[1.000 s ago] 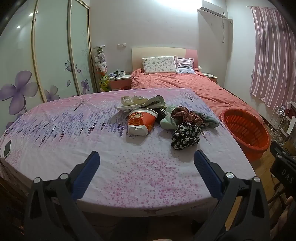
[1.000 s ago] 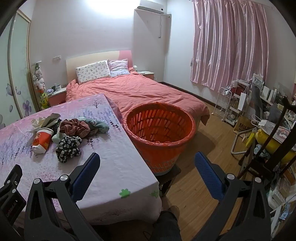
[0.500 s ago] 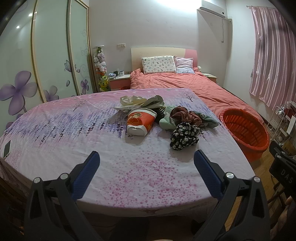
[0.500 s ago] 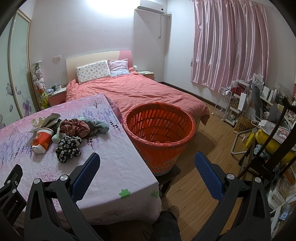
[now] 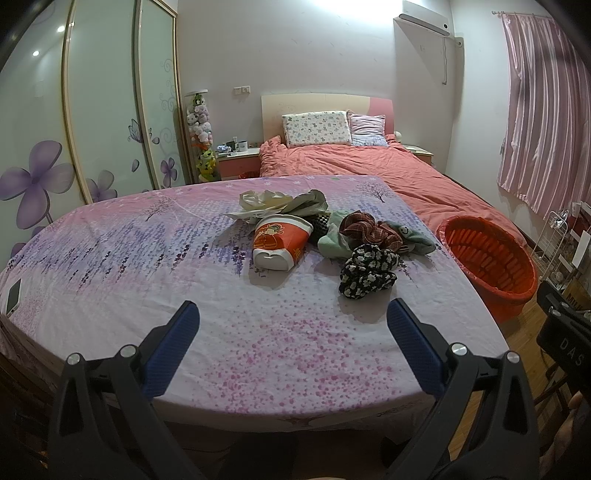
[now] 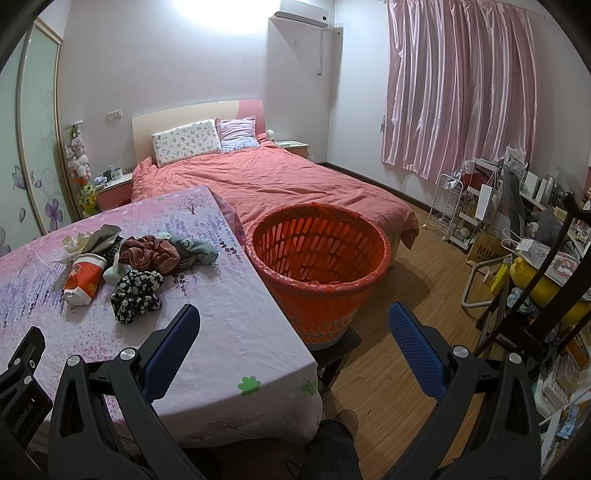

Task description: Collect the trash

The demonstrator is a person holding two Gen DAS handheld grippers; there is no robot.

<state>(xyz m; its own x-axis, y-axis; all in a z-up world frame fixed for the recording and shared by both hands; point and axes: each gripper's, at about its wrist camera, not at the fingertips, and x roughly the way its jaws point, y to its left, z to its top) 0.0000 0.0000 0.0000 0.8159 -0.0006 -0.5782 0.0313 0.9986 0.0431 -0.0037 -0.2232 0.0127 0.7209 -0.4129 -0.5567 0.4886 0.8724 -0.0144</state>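
Red paper cup (image 5: pixel 281 240) lies on its side mid-table, base toward the camera, mouth toward crumpled paper (image 5: pixel 273 203) behind it. Clothes (image 5: pixel 365 251) sit just right; orange basket (image 6: pixel 317 266) stands beside the table (image 5: pixel 110 266). Left gripper (image 5: pixel 291 332) and right gripper (image 6: pixel 293 326) hover spread wide, empty.

1. Pale walls, an air conditioner (image 6: pixel 301 11) mounted high.
2. Pink curtains (image 6: pixel 458 88) cover the window.
3. Bed (image 6: pixel 280 184) with coral duvet stands against the back wall.
4. Wooden floor (image 6: pixel 406 295).
5. Wardrobe doors (image 5: pixel 96 110) bear purple flowers.
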